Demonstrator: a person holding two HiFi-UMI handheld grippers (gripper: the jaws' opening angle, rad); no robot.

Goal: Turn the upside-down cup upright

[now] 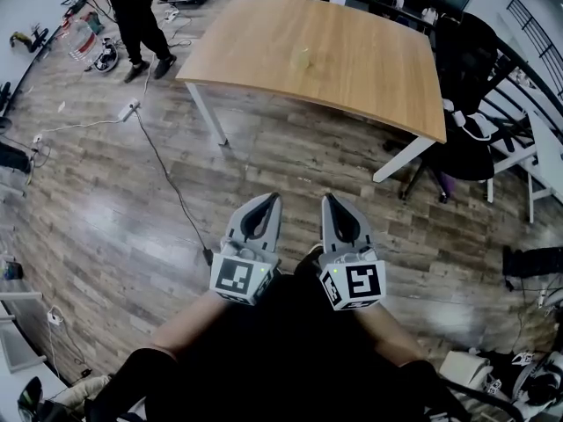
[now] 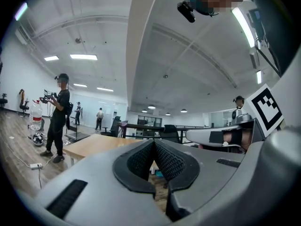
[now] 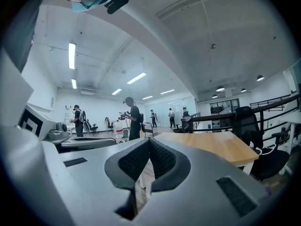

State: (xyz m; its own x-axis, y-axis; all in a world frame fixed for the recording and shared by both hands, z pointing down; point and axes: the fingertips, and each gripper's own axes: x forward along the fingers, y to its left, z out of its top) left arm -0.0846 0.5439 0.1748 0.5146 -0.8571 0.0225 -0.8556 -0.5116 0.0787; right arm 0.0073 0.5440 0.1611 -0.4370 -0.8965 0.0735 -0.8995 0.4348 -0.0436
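A small pale yellow cup (image 1: 301,59) stands near the middle of the wooden table (image 1: 369,69), too small to tell which way up. In the head view both grippers are held level and side by side close to my body, well short of the table. The left gripper (image 1: 270,200) is shut with nothing between its jaws. The right gripper (image 1: 329,200) is shut and empty too. In the left gripper view the ribbed pads (image 2: 164,160) meet in front of the table (image 2: 89,145). The right gripper view shows its pads (image 3: 160,157) together, with the table (image 3: 211,145) ahead on the right.
A stretch of wood floor (image 1: 290,156) lies between me and the table. A black office chair (image 1: 466,104) stands at the table's right end. A power strip (image 1: 129,110) and its cable trail across the floor on the left. A person (image 1: 136,16) stands far left.
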